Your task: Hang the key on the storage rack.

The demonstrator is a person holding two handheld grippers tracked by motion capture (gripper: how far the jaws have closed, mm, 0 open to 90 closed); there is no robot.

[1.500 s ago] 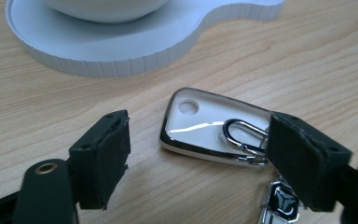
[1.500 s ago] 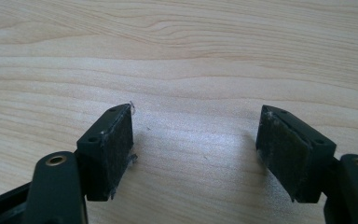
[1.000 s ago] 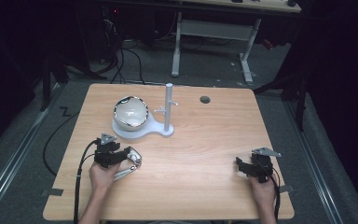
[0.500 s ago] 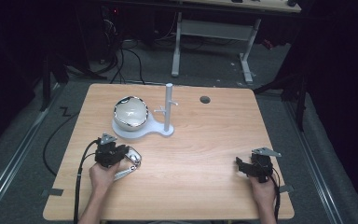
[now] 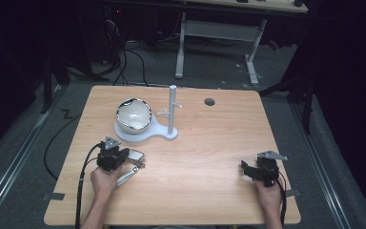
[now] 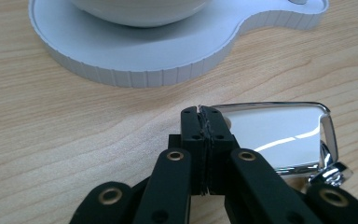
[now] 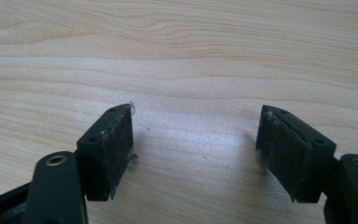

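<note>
1 change: closing the left gripper (image 6: 200, 114) completely just now, right at the left rim of the shiny metal scoop (image 6: 279, 135), lower right in the left gripper view. Can't tell whether it's actually pinching metal. Probably setting up for a lift. Holding the right gripper (image 7: 196, 140) wide open with nothing in it. Scoop and white bowl (image 5: 133, 116) on the stand (image 5: 167, 135) both looking empty.

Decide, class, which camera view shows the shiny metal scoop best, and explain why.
The left gripper view: the metal scoop lies close up, its mirror-like square bowl sharp beside the shut left gripper. The high view shows the scoop small, by that gripper. The right gripper view looks at bare table.
</note>
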